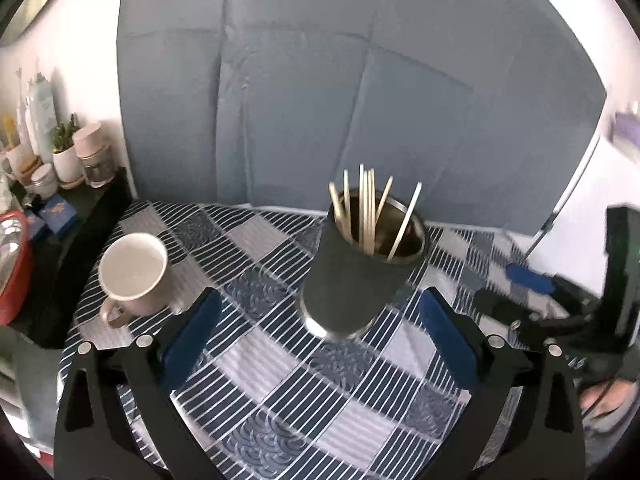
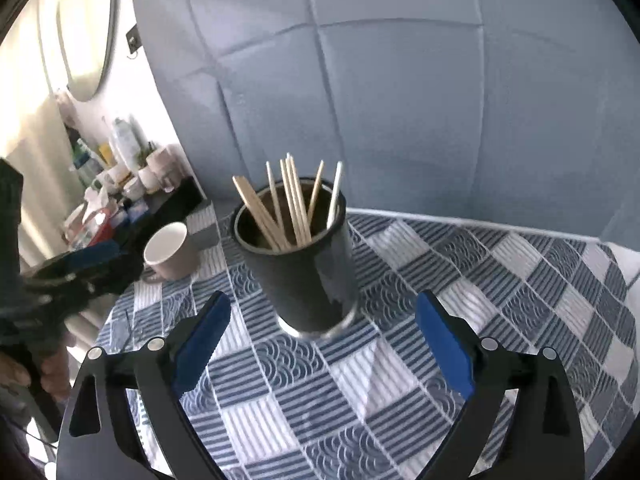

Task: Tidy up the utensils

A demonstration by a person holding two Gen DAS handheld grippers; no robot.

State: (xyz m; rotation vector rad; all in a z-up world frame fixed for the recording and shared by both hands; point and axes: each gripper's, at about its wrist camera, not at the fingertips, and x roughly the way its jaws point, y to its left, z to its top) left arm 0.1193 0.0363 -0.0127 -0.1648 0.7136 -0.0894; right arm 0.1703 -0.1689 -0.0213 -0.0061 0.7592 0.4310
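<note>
Jaws on the left gripper (image 1: 320, 328) stand wide with nothing between them, and the right gripper (image 2: 322, 326) is the same: wide apart, blue pads bare, gripping nothing. Just beyond both sets of fingertips, at about 12 o'clock in each wrist view, stands the dark tumbler (image 1: 356, 272) on the checked tablecloth (image 1: 280, 380), holding the bundle of wooden chopsticks (image 1: 366, 208) that lean every way out of its rim. With the sticks already gathered there, the sorting looks close to done, so the risk now lies mostly in clumsy movement. The tumbler is tall and top-heavy with sticks, and its base sits close to both pairs of pads; a sideways sweep of either finger could catch the wall and tip it, spilling the chopsticks across the tabletop. A raised finger could also snag a leaning stick tip and lever the cup over. The cloth may slide or wrinkle if a finger drags on it, which would pull the tumbler along. At 9 o'clock of the tumbler in the left view sits an empty beige mug (image 1: 134, 272), near the left pad; a swing that way could knock it toward the tabletop's edge. The two grippers are also near each other and could collide.
</note>
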